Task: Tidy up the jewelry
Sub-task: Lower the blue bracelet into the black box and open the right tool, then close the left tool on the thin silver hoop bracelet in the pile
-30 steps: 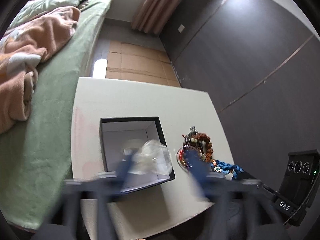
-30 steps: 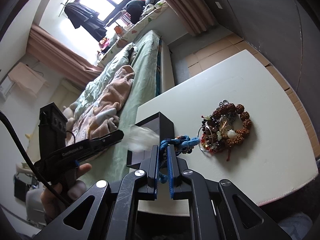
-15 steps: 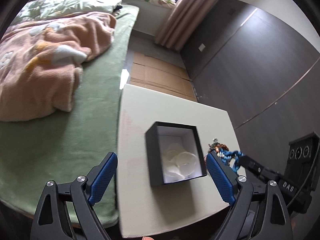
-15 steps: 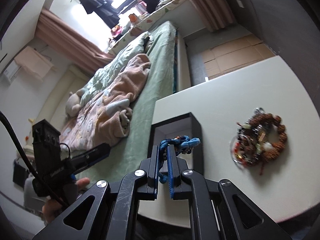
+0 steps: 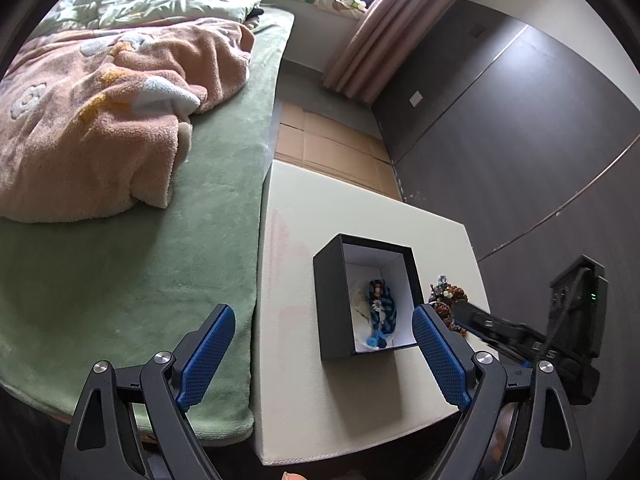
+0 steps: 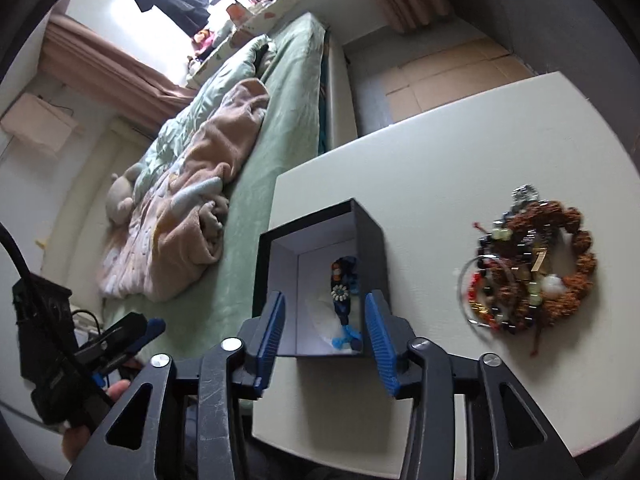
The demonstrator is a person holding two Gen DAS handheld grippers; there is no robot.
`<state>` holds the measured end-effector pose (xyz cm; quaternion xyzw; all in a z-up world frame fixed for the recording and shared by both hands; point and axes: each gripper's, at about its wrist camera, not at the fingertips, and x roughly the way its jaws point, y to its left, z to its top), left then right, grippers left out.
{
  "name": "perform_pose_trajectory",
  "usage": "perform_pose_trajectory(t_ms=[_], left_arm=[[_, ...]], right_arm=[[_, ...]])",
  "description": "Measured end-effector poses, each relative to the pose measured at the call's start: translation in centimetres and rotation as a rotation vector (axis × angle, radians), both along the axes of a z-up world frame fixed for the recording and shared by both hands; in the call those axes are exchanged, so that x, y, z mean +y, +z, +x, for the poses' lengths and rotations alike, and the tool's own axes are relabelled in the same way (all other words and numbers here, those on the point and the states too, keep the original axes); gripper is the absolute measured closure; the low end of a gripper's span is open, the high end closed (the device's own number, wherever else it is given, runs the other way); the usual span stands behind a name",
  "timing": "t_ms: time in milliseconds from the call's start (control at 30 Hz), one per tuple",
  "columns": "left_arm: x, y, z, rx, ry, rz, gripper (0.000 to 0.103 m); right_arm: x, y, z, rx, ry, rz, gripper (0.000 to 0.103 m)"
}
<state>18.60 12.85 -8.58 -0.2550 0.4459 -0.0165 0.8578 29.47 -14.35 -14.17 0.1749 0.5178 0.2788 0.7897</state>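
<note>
The right tool (image 6: 324, 326) is opening, and its two blue pads (image 6: 378, 330) have a gap between them with nothing pinched there. It hangs just above the near edge of the small black box with white inside walls (image 6: 320, 236). The blue braided bracelet with a little flower bead (image 6: 342, 292) lies down in the box, on something soft and white, free of the pads. The left tool (image 5: 320, 354) is spread very wide and holds nothing; the same box (image 5: 332, 280) sits on the pale bench (image 5: 304, 216) ahead of it, between its two pads. To the right of the box, apart from it, a pile of brown, red and dark bead bracelets (image 6: 528, 268) rests on the bench. A green bed (image 5: 132, 248) with a pink blanket is beside the bench.
</note>
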Motion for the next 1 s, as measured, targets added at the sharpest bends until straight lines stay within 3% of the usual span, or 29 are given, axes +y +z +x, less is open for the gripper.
perform_pose_trajectory(t_ms=[67, 533, 600, 667, 800, 1000], left_arm=[[-0.5, -0.1, 0.3, 0.0, -0.012, 0.003, 0.013], [-7.8, 0.1, 2.8, -0.014, -0.184, 0.029, 0.013], [-8.8, 0.2, 3.1, -0.018, -0.206, 0.034, 0.013], [-9.8, 0.3, 3.5, -0.023, -0.227, 0.04, 0.013], [-11.8, 0.3, 4.1, -0.032, -0.27, 0.059, 0.013], [-15.3, -0.1, 5.2, -0.019, -0.375, 0.14, 0.028]], right_arm=[[-1.3, 0.6, -0.6, -0.025, -0.031, -0.008, 0.033], [-11.3, 1.1, -2.7, -0.029, -0.192, -0.017, 0.031], [-12.5, 1.0, -2.8, -0.02, -0.214, 0.0, 0.028], [-13.3, 0.9, -2.9, -0.018, -0.232, 0.013, 0.013], [-14.7, 0.5, -3.0, -0.011, -0.262, 0.025, 0.011], [-16.7, -0.4, -3.4, -0.006, -0.299, 0.061, 0.011]])
